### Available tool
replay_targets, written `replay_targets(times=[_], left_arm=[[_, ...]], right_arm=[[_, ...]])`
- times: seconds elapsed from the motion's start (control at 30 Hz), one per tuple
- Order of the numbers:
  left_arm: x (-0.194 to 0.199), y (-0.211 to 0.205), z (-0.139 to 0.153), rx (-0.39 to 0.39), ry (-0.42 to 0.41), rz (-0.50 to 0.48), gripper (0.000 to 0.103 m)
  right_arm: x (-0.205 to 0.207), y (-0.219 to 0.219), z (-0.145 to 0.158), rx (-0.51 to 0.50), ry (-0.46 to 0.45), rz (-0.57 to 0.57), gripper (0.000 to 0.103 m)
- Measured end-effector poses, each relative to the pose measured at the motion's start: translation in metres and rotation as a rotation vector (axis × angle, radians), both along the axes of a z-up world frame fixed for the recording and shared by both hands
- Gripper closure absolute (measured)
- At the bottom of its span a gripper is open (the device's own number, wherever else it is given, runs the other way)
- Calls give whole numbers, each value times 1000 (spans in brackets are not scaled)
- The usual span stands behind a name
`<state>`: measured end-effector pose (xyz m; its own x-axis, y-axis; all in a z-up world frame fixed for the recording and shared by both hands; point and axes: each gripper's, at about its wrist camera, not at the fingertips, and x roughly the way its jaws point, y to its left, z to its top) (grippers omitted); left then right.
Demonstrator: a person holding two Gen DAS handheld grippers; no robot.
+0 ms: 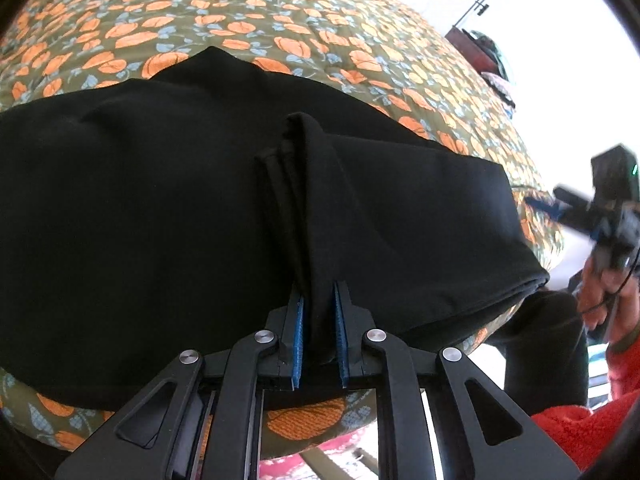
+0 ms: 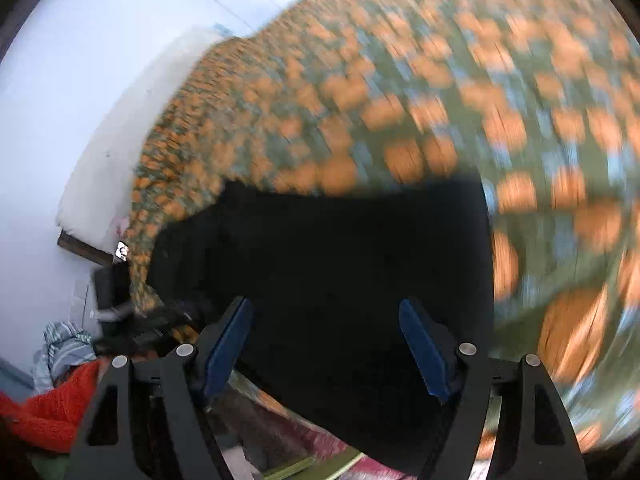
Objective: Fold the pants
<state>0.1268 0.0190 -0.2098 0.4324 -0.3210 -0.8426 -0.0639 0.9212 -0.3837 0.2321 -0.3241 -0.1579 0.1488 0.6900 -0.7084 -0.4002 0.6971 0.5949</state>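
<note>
Orange-flowered quilt [image 1: 280, 12] bears black fabric pants [image 1: 140, 200]; left gripper [image 1: 319, 332] pinches a fold, right gripper [image 2: 326, 344] gapes empty: lift evenly.

A bed [image 1: 280, 20] is seen covered by an olive quilt [image 2: 400, 80] printed with orange pumpkins and blue leaves. White walls [image 2: 60, 100] are lit brightly, blown out at the upper right of the left wrist view. A dark wooden piece of furniture [image 1: 476, 54] is set by the far side of the bed, with something piled on it. A striped cloth bundle [image 2: 64, 346] is seen low by the wall. The right wrist view is motion-blurred.
</note>
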Motion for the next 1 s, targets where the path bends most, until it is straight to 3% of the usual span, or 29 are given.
replay_targets(times=[0.07,0.13,0.27,0.3,0.5,0.63,0.73,0.9,0.93,1.0], left_arm=[[2,-4,-1,1,0,1,90],[2,-5,-4,7,-2,0,90],[4,-6,-3,6,-5,1,89],[4,-6,-2,9,-6,0,89],[4,-3,-4,-4,-7,0,89],[4,-1,-5,-10,-8,2,89],[4,0,-6,-12,-9,3,89],[3,-1,-6,-1,-8,-4,83],[2,0,-3,10,-8,1,75],[-1,7,7,7,-16,28,73]], right_arm=[[16,6,18,-17,-60,3,27],[35,10,15,-43,-55,-28,26],[60,8,-43,-134,95,-85,28],[61,9,-47,-131,87,-90,28],[28,10,8,-120,-68,-58,27],[-20,9,41,-101,-161,14,27],[-45,10,33,-105,-150,29,26],[-53,1,-23,-157,19,-13,26],[-54,-2,-25,-140,18,-30,26],[-54,-5,-16,-117,-4,-63,26]])
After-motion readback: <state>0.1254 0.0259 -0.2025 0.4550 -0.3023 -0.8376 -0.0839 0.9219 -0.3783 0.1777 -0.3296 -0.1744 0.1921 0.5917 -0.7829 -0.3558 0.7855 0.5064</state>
